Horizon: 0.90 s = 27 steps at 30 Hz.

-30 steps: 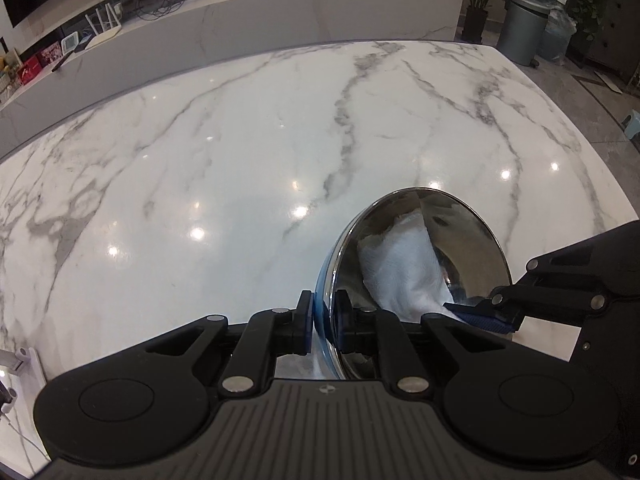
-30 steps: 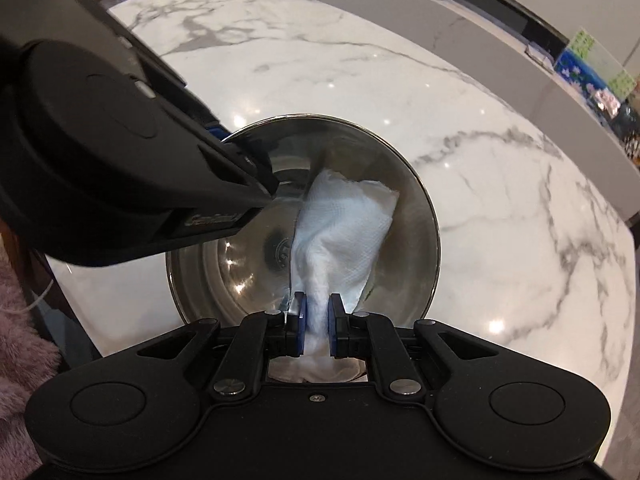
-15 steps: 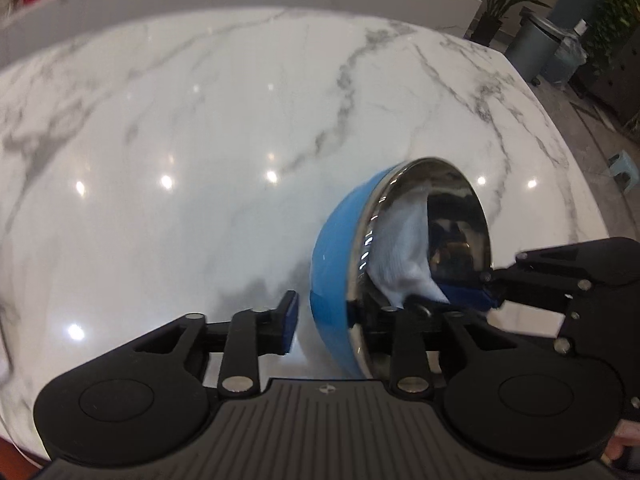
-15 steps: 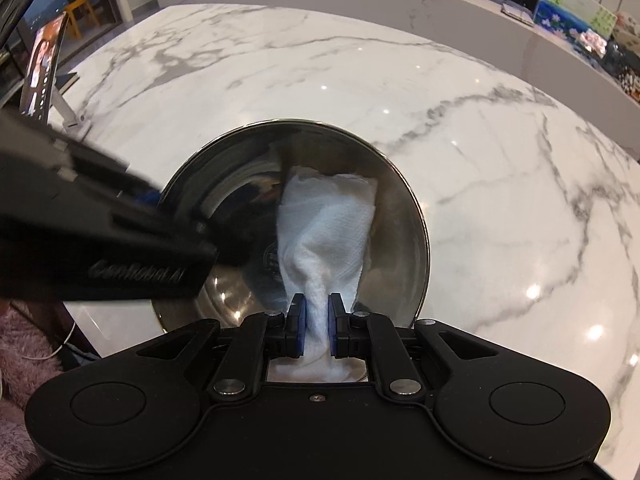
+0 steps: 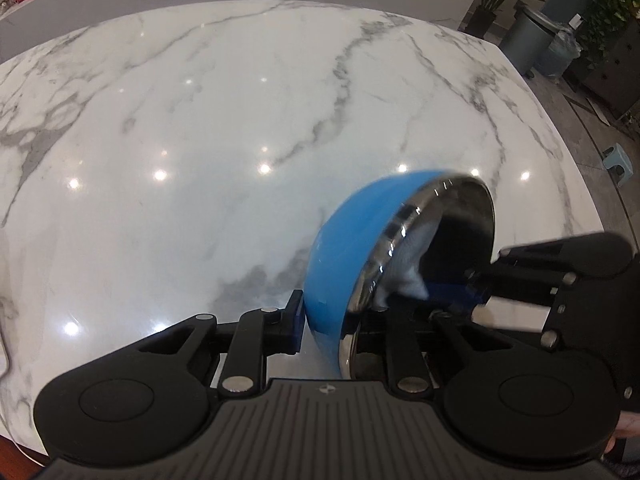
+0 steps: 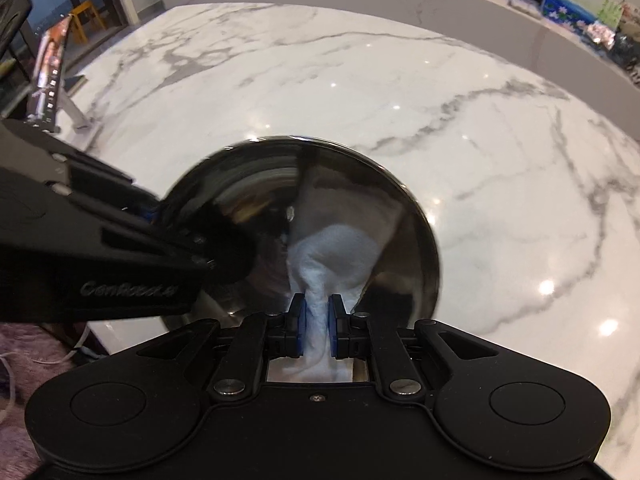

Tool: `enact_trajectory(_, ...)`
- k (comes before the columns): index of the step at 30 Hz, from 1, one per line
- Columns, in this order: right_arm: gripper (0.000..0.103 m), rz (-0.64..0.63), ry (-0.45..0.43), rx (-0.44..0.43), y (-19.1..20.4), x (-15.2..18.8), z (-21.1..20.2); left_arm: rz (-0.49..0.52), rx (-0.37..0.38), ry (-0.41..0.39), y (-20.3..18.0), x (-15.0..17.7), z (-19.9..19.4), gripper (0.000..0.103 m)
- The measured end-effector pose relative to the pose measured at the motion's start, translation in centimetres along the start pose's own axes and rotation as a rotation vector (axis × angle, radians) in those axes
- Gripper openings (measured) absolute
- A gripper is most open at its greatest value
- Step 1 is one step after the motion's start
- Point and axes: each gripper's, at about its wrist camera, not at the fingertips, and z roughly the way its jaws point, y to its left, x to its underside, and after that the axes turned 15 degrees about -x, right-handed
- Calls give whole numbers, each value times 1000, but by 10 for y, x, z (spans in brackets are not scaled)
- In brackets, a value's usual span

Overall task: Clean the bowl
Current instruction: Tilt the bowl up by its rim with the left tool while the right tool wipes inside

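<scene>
A bowl (image 5: 348, 256), blue outside and steel inside (image 6: 248, 184), stands tilted on its side over the near edge of the marble table (image 5: 200, 140). My left gripper (image 5: 338, 316) straddles its near rim: the left pad touches the blue outside, and the other finger is inside. Its jaws stand fairly wide apart. In the right wrist view the left gripper (image 6: 180, 236) reaches in from the left. My right gripper (image 6: 316, 316) is shut on a white cloth (image 6: 336, 256), which lies against the bowl's inner wall. The bowl is motion-blurred.
The marble table (image 6: 480, 160) spreads far ahead. A raised ledge with small items runs along its back. A grey bin (image 5: 528, 40), plants and a blue stool (image 5: 618, 158) stand on the floor to the right. A tablet on a stand (image 6: 48, 80) is at the left edge.
The bowl has tipped further, showing its blue outside. The left jaws went from pinched on the rim to wide apart, then closed a little. The cloth has bunched lower inside the bowl.
</scene>
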Motion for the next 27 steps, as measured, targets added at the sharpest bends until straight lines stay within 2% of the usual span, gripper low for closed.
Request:
enact_trajectory(2, 9, 40, -12, -57, -2, -1, 0, 1, -6, -8, 1, -2, -2, 17)
enact_trajectory(8, 9, 82, -53, -118, 0, -4, -7, 11, -11, -9, 0, -4, 1, 15)
enact_trajectory(15, 9, 74, -14, -97, 1, -5, -1, 18, -5, -7, 1, -6, 2, 15)
enact_trajectory(17, 9, 44, 0, -66, 4, -6, 0, 23, -6, -10, 2, -6, 1, 15)
enact_trajectory(23, 9, -127, 49, 154, 20, 0, 3, 47, -29, -16, 0, -6, 2, 15)
enact_trajectory(25, 9, -146, 41, 197, 20, 0, 1, 34, -20, -8, 1, -5, 3, 15)
enact_trajectory(27, 9, -146, 40, 200, 18, 1, 1, 20, -10, 0, 3, -5, 5, 15)
